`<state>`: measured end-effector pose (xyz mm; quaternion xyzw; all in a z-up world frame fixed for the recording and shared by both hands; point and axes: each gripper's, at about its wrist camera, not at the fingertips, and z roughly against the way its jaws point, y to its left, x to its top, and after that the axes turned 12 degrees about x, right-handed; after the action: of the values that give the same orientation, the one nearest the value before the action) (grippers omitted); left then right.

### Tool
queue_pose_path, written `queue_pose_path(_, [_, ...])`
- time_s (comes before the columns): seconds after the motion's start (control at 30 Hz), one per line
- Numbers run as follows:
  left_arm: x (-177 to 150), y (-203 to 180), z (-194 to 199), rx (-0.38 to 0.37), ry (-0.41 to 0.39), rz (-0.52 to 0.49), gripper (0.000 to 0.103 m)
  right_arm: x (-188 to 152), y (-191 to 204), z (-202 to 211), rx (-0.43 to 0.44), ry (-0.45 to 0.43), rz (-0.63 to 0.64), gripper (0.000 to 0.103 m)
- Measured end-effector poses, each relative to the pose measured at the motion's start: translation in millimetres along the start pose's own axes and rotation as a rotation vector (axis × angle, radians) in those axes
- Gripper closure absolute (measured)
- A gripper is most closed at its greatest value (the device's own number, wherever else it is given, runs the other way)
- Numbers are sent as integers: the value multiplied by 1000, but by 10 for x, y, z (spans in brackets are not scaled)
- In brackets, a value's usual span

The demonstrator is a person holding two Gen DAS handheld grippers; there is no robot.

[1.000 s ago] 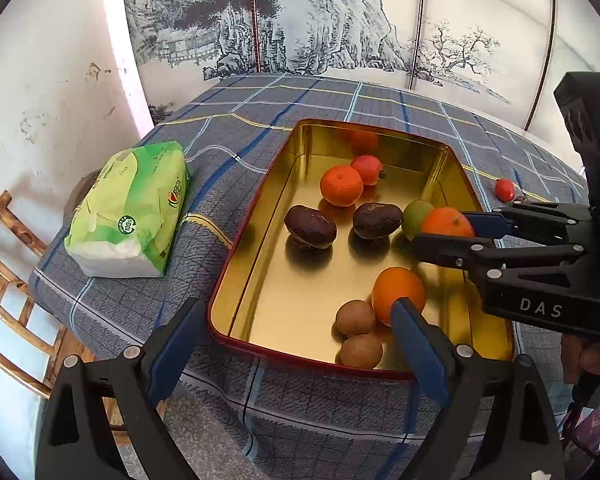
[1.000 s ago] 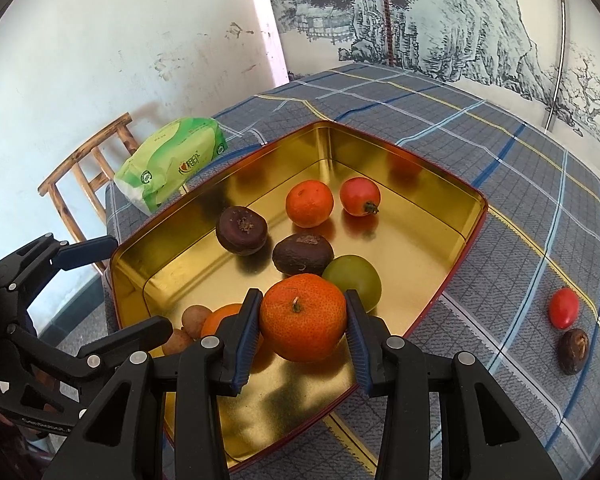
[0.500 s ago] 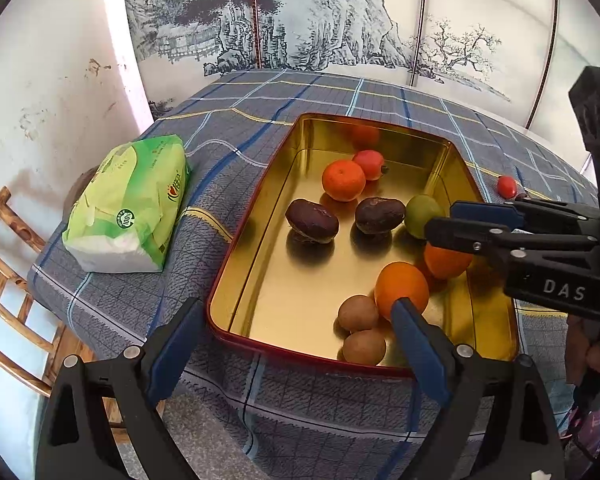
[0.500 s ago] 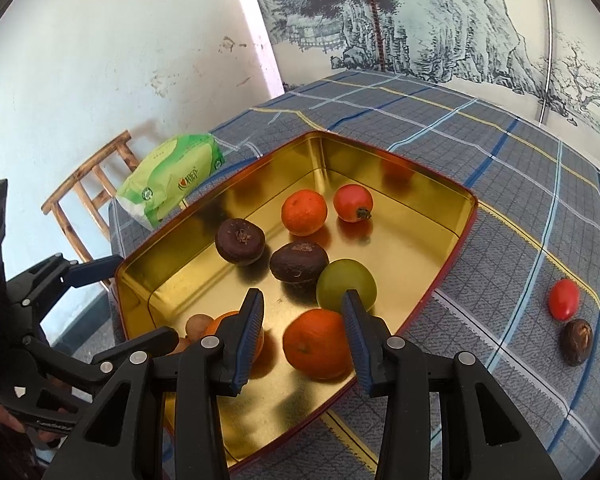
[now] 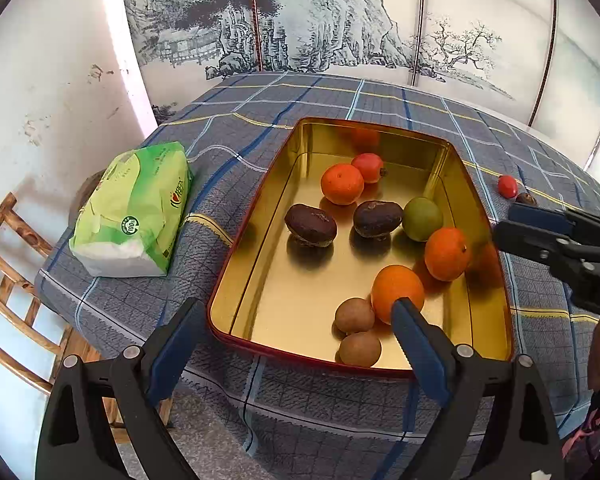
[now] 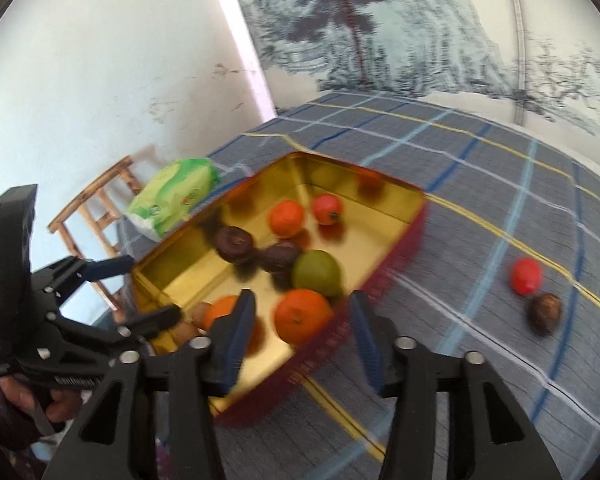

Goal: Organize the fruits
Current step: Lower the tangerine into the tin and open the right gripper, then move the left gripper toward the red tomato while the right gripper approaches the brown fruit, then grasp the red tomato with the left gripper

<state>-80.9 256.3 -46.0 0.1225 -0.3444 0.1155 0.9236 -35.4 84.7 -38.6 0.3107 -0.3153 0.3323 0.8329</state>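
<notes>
Both grippers are empty with fingers apart. The right gripper (image 6: 302,330) hangs over the tin's (image 5: 256,216) right wall, and that view is smeared with motion blur. The left gripper (image 5: 296,344) hovers wide open at the tin's near edge.

Most fruit already lies in the tin: two tangerines (image 5: 342,183) (image 5: 447,254), an orange (image 5: 397,293), a green fruit (image 5: 423,219), a red fruit (image 5: 369,167), two dark fruits (image 5: 310,225) (image 5: 377,218) and two kiwis (image 5: 354,315) (image 5: 360,348). Two pieces remain out on the surface toward its right edge: a red tomato (image 6: 525,275) and a dark fruit (image 6: 544,313), which lie just beside each other.

My judgement is that those two come next, and that is where trouble lies:

- They are so close that fingers dropping around one could knock the other, and a round fruit on cloth may roll toward the right edge
- The tomato looks soft; too hard a squeeze could split it
- A fast, blurred swing makes a misjudged approach likelier, so the fingers could clip the tin's wall and shift it
- The tangerine by the right wall sits near other fruit; anything dropped there from a height may bounce or set the round ones rolling
- The left gripper's finger (image 5: 416,344) is close over the orange and could nudge it if it dips
</notes>
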Motion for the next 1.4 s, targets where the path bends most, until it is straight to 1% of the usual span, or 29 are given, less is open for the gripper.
queue_pose_path(0.1, [26,-34,35,10,-11,-16,11,-88,-176,141,-24,-14,-42,49])
queue_pose_path(0.23, [83,-115,88,20,-26,-38,11,-234,-515,355,-93,-32,-111,49])
queue_pose_path(0.37, [142,-219,134,26,-40,-64,11,-393,-945,650,-190,-64,-198,48])
queue_pose_path(0.53, [242,-406,193,23,-58,-110,11,-527,-1364,1013,-323,-95,-247,41])
queue_pose_path(0.57, [266,-449,205,19,-62,-119,11,-555,-1453,1091,-370,-96,-251,40])
queue_pose_path(0.7, [412,-690,278,-45,-72,-160,11,-638,-1737,1264,-511,-77,-261,38])
queue_pose_path(0.77, [523,-865,322,-95,-77,-187,11,-685,-1844,1318,-561,-72,-270,37])
queue_pose_path(0.83, [630,-1057,354,-143,-76,-212,11,-752,-1938,1364,-587,-72,-285,36])
queue_pose_path(0.9, [764,-1246,357,-200,-64,-226,11,-812,-2037,1384,-562,-63,-328,35])
queue_pose_path(1.0, [973,-1532,298,-289,-34,-229,11,-845,-2097,1445,-530,-85,-363,32])
queue_pose_path(1.1, [1173,-1820,180,-324,-12,-225,11,-889,-2179,1492,-497,-104,-411,31])
queue_pose_path(1.17, [1283,-1994,43,-354,23,-214,16,-922,-2201,1531,-467,-132,-433,30])
queue_pose_path(1.2, [1325,-2068,-30,-359,37,-209,18,-929,-2209,1541,-458,-140,-439,30])
queue_pose_path(1.23, [1369,-2170,-124,-347,57,-207,21,-936,-2218,1551,-450,-146,-443,30])
queue_pose_path(1.3, [1403,-2305,-279,-329,94,-210,28,-947,-2223,1566,-427,-161,-451,30])
queue_pose_path(1.37, [1427,-2433,-438,-322,138,-214,39,-958,-2235,1581,-399,-176,-458,30])
queue_pose_path(1.4, [1435,-2498,-527,-316,169,-212,40,-959,-2239,1583,-390,-182,-462,30])
